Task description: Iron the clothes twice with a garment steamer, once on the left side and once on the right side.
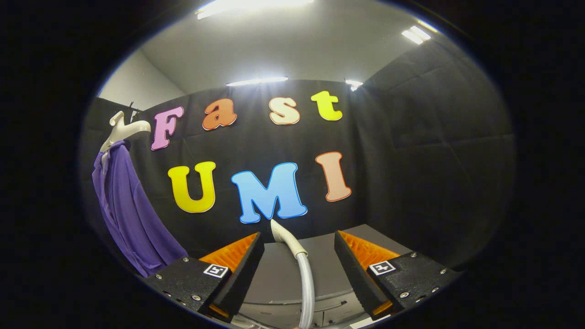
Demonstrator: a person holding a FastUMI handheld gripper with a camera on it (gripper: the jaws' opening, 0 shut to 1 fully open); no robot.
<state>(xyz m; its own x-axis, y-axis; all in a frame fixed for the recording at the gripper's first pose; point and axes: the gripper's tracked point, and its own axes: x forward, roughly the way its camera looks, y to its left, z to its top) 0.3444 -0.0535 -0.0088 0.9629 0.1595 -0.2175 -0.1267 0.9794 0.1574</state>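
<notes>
Ahead, the tongs [297, 260] stand apart, empty; between their fingers the steamer handle [285, 237] and hose [307, 288] run lengthwise, tip pointing away. Purple garment [130, 214] hangs on a hanger [123, 130], far left.

Gripper [298, 256]: two wedge-shaped black fingers [237, 269], inner faces matte black, outer faces ribbed orange. Each finger mounts on black textured block with small silver screws along edges. White square fiducial marker [215, 270] with black pattern on top of each block. Orange trim visible under block bases
</notes>
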